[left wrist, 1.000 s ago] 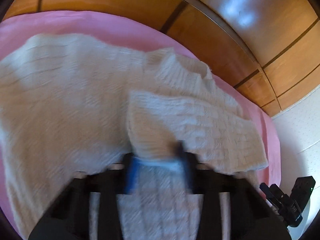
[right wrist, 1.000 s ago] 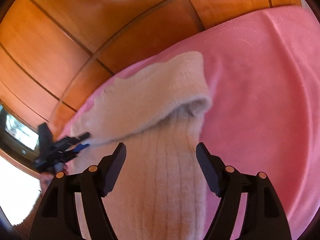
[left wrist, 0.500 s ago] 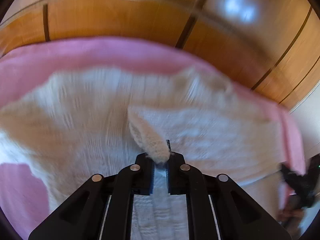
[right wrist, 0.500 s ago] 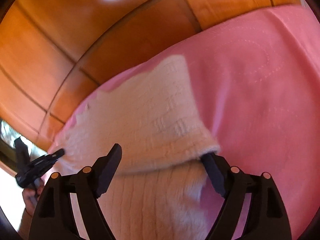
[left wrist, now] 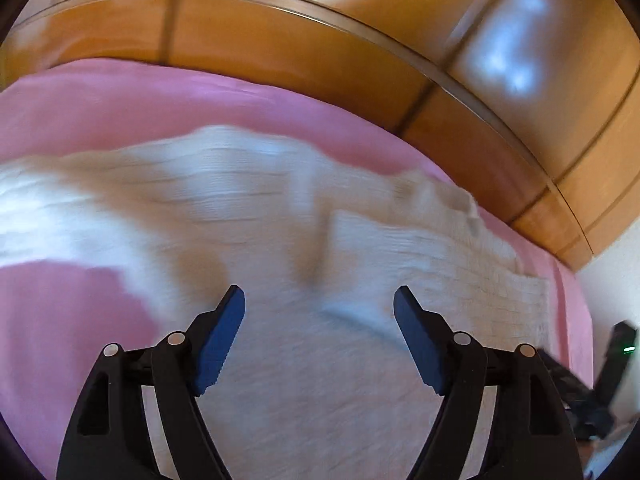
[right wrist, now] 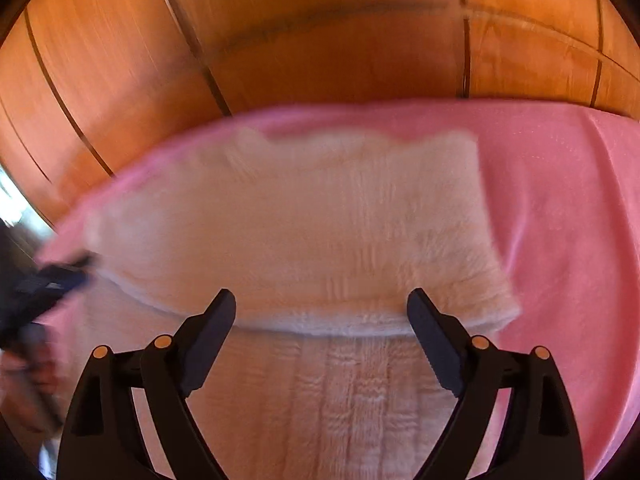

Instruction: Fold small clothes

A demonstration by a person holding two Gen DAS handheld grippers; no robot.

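Across the middle of both frames, the cream sweater [left wrist: 280,240] lies spread on the pink bed [left wrist: 160,100]. My left claw [left wrist: 319,306] just opened wide, empty; right claw [right wrist: 321,309] likewise, closest to the folded edge [right wrist: 360,326] running crosswise.

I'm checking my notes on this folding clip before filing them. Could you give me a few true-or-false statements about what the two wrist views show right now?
1. The cream knitted sweater lies on a pink cover. True.
2. The left gripper is clamped on a sleeve. False: its jaws have just been opening and stand apart, with nothing pinched between them.
3. The right gripper is open. True: its jaws have just been opening further, and the sweater lies beyond them, ungripped.
4. The cover is blue. False: it is pink.
5. In the right wrist view, part of the sweater is folded over onto itself. True: a folded edge crosses between the fingers.
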